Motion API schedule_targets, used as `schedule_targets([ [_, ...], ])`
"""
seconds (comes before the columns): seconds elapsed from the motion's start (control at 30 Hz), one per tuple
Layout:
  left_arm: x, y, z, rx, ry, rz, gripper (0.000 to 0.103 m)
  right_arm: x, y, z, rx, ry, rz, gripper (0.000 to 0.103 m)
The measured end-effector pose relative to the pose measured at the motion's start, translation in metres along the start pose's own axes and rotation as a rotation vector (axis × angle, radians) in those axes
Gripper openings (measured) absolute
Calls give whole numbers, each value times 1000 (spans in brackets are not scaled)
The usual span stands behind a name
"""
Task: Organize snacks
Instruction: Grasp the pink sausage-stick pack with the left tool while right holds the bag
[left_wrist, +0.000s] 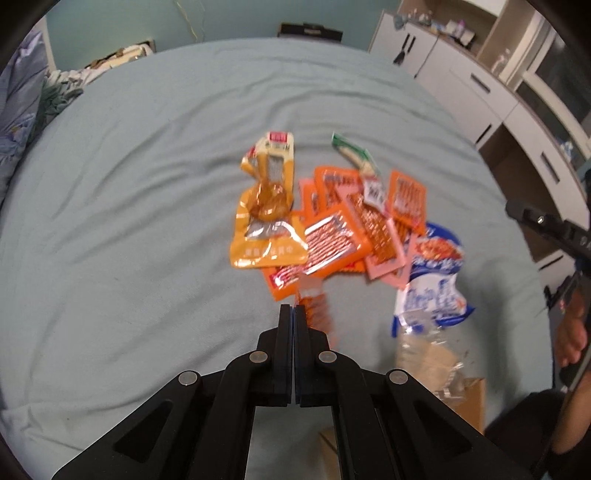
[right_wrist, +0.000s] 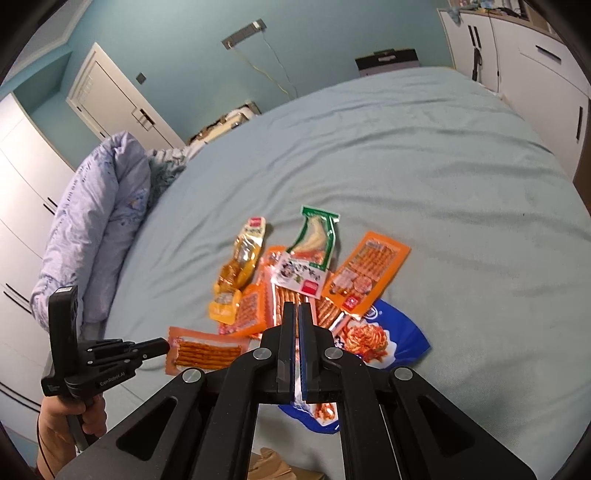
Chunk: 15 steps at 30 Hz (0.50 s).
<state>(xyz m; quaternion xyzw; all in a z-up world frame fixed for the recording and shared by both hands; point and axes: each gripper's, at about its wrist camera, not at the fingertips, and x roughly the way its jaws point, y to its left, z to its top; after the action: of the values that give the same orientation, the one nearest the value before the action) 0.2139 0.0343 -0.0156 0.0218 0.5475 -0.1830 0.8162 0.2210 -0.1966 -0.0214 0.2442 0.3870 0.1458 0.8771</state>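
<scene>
Left gripper (left_wrist: 294, 308) fingers clamp an orange packet (right_wrist: 207, 349); right gripper (right_wrist: 297, 306) fingers clamp the blue bag (right_wrist: 400, 334) above the bed (right_wrist: 424, 177).

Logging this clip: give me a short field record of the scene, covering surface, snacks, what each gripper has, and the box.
surface: bed with light blue sheet
snack pile: orange packets, yellow packet, green-edged packet, mid-bed
left gripper: shut on orange stick-snack packet, held by one end
right gripper: shut on blue-and-white bag
cardboard box: partly visible at the bed's near edge, contents not visible
</scene>
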Motion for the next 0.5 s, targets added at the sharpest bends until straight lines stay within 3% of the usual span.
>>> schedule_targets([
  [0.37,-78,-17,-27,39,-144,-54,0,-23,-5,-26,20,-27,45,0],
  [0.5,-73,-13,-43,23,-96,-48,0,-36,-15,-53,57,-3,12,0],
])
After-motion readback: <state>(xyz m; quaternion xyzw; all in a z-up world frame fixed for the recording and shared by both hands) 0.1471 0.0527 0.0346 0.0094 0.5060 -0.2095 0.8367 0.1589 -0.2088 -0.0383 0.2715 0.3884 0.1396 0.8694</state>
